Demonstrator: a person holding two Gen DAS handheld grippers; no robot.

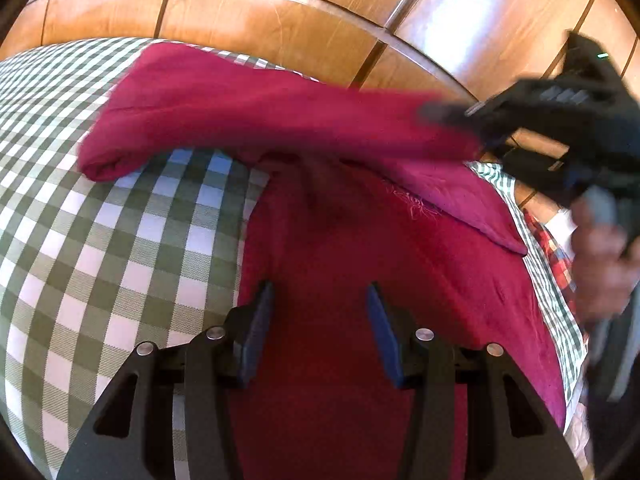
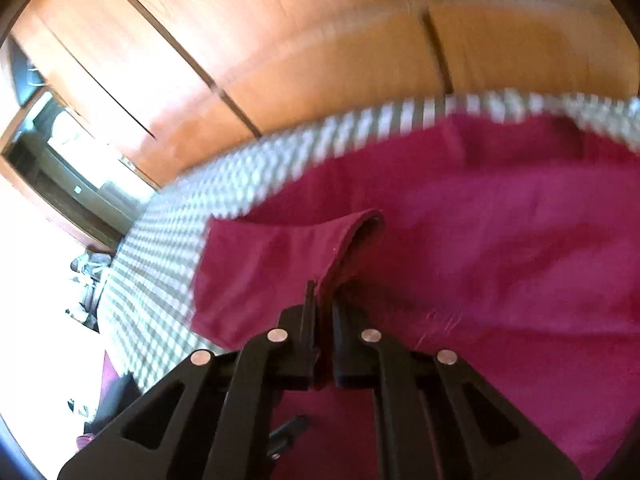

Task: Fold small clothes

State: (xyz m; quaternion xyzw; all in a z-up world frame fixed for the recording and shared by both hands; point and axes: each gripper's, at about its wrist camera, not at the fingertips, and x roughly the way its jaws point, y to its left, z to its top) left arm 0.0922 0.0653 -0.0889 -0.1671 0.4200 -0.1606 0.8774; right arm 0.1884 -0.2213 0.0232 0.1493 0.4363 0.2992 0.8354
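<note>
A magenta garment [image 1: 360, 264] lies on a green-and-white checked bedcover [image 1: 100, 248]. My left gripper [image 1: 320, 292] is open, its blue pads apart just above the garment's body, holding nothing. My right gripper [image 1: 448, 114] enters from the right in the left wrist view, shut on a lifted part of the garment [image 1: 248, 108] that stretches across above the bed. In the right wrist view the right gripper [image 2: 322, 296] is shut on a fold of the magenta garment [image 2: 280, 256], the rest of the garment [image 2: 500, 240] spread below.
Wooden wardrobe doors [image 1: 280, 12] stand behind the bed. A red checked cloth [image 1: 554, 248] lies at the bed's right edge. The bedcover [image 2: 168, 248] shows in the right wrist view, with a dark opening [image 2: 60, 168] and clutter on the floor [image 2: 86, 280] beyond the bed to the left.
</note>
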